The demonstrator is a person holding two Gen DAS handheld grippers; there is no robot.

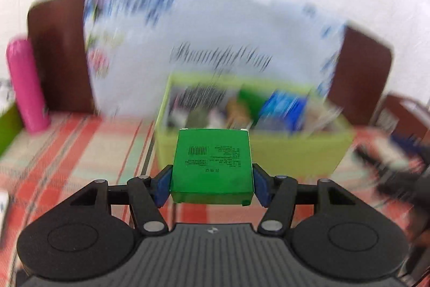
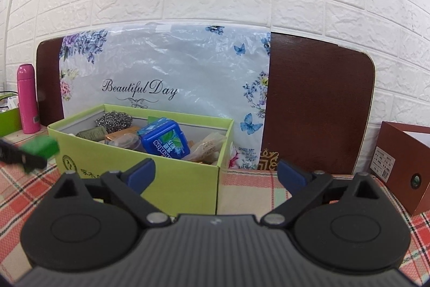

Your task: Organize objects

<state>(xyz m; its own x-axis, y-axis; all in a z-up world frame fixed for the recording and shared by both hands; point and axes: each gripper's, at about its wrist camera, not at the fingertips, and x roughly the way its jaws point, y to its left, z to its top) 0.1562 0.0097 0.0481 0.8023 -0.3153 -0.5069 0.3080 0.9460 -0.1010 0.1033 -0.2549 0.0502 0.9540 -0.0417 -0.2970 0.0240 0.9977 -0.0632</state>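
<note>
left gripper (image 1: pixel 212 186) clamps green box (image 1: pixel 212 163) by its side walls | looks light, stiff, slick | right gripper (image 2: pixel 216 175) wide, empty | lime bin (image 2: pixel 188 179) ahead

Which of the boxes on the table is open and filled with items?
The lime-green box in the middle, in front of the floral bag: its top is open, with a blue Mentos tin and a metal scourer inside. The brown box at right shows no contents.
</note>
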